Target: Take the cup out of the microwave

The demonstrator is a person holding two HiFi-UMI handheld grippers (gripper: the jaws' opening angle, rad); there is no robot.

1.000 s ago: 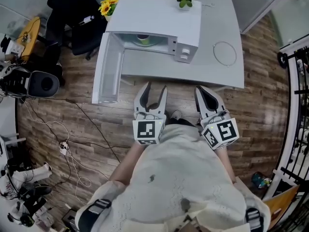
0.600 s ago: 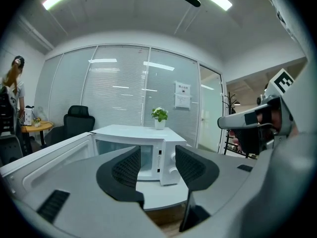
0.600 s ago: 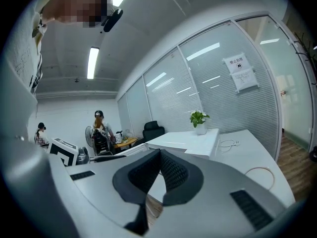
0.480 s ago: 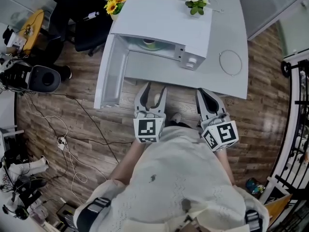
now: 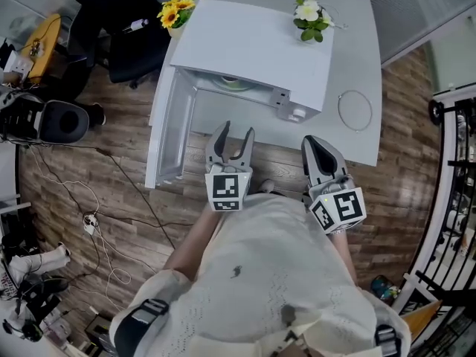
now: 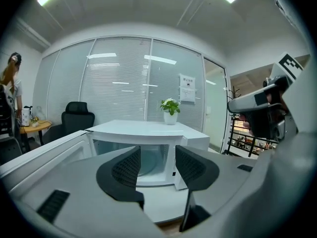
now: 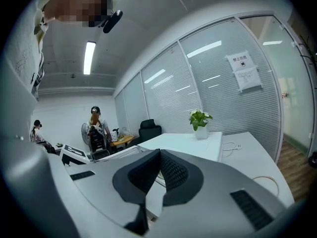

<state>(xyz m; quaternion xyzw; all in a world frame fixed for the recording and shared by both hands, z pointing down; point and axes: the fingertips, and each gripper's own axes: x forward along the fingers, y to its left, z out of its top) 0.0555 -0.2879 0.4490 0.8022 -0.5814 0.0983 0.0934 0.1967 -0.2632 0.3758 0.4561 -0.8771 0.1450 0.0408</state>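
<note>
A white microwave (image 5: 253,43) stands on the white table (image 5: 357,50) with its door (image 5: 169,136) swung open to the left. Inside the cavity a pale green round thing (image 5: 236,82) shows; I cannot make out the cup's shape. My left gripper (image 5: 229,136) is open and empty in front of the opening, short of the table edge. In the left gripper view the cavity (image 6: 156,160) lies straight ahead between the spread jaws of the left gripper (image 6: 157,168). My right gripper (image 5: 316,146) is shut on nothing, to the right, below the control panel side. The right gripper (image 7: 160,160) shows its pads meeting.
A white-flowered plant (image 5: 312,13) stands on the microwave's back right corner, sunflowers (image 5: 177,10) at its back left. A cable loop (image 5: 354,110) lies on the table to the right. A black office chair (image 5: 126,43) and floor cables (image 5: 97,222) are at the left. Two people (image 7: 96,128) sit far off.
Both grippers have come nearer the microwave. The left one has gone further, up toward the open cavity. Their jaws look unchanged.
</note>
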